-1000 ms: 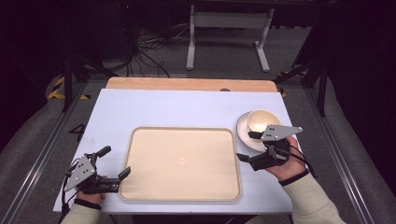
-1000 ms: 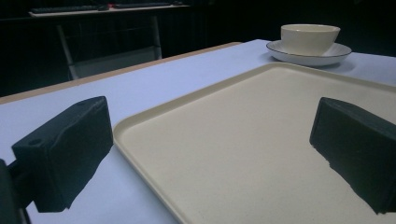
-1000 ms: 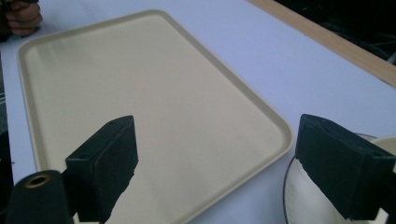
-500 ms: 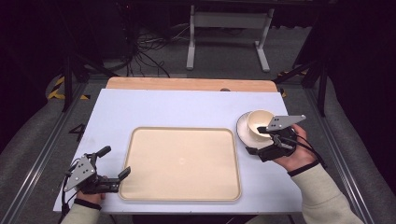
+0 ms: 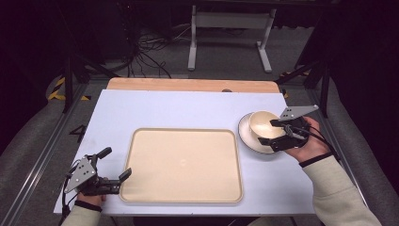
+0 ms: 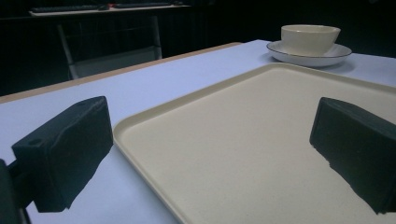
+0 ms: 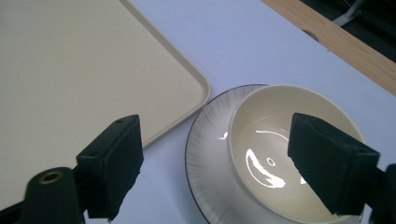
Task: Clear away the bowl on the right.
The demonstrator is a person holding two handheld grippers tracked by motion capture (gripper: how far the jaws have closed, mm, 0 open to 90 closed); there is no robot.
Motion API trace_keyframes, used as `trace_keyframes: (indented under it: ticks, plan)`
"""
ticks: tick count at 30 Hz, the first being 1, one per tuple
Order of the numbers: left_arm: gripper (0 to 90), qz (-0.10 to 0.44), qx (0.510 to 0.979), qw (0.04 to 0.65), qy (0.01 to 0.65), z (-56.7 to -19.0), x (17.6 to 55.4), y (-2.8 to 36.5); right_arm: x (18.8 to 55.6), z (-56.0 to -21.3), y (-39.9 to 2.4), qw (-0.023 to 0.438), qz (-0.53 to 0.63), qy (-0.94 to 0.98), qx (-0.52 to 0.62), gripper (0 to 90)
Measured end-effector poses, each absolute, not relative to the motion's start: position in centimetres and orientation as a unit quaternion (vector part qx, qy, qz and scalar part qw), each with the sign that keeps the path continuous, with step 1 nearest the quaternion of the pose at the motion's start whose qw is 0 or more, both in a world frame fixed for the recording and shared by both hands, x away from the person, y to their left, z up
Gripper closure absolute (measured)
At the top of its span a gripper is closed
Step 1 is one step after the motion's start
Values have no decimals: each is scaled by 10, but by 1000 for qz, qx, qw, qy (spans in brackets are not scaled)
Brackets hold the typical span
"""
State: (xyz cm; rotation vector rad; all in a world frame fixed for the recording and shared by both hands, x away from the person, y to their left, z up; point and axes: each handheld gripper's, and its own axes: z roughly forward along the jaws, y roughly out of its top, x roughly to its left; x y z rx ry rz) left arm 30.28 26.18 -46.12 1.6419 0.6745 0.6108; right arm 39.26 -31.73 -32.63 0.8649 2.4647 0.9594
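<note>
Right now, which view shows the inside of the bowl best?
The right gripper view: it looks down into the bowl. The high view shows it small, beside the right gripper. The left gripper view shows its outside.

No readable text, labels, brand marks or numbers anywhere here — every surface in all three views is plain, nothing printed.

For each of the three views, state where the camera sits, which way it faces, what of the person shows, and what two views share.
High view: above the person's side, looking forward and down at the tray; both forearms, left hand-held gripper, right hand-held gripper.
Left gripper view: low at the tray's corner, looking across it toward the bowl on its plate; own jaws apart.
Right gripper view: above the bowl, looking down; own jaws apart.
Shared: both gripper views show tray, bowl and plate.
</note>
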Motion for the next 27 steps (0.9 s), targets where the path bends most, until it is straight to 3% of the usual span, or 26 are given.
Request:
trace_keyframes:
  ticks: [27]
  plan:
    - [2,262,707,589,290,-461,303,262,433,-322,-352,205,315,863,336,179]
